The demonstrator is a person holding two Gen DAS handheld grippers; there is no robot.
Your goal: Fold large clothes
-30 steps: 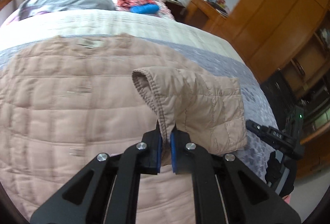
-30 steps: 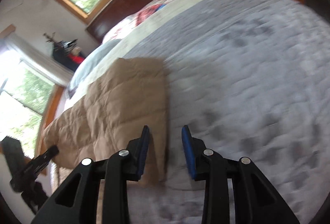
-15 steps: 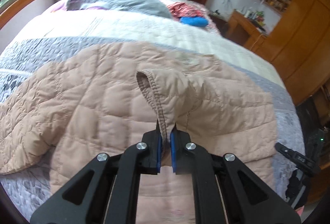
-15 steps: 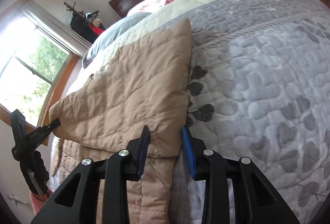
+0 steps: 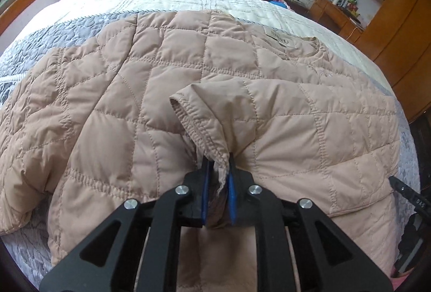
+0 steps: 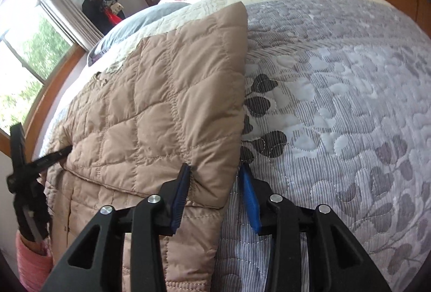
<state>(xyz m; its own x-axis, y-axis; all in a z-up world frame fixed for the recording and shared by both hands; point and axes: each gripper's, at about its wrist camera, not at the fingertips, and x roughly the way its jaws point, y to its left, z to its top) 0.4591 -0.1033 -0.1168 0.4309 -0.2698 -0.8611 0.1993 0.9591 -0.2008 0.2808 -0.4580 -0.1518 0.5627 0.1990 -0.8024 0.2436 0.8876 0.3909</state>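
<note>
Between barely parted left fingers (image 5: 204, 195): sleeve cuff (image 5: 204, 130)

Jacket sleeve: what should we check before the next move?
1. Sleeve laid across jacket: ok.
2. Cuff out of left gripper: not ok; jaws have just been opening, cuff between them.
3. Right gripper astride folded edge, open: ok.
4. Other sleeve folded in: not ok, it lies out on the bedspread.
5. Hem lined up: cannot tell.
</note>
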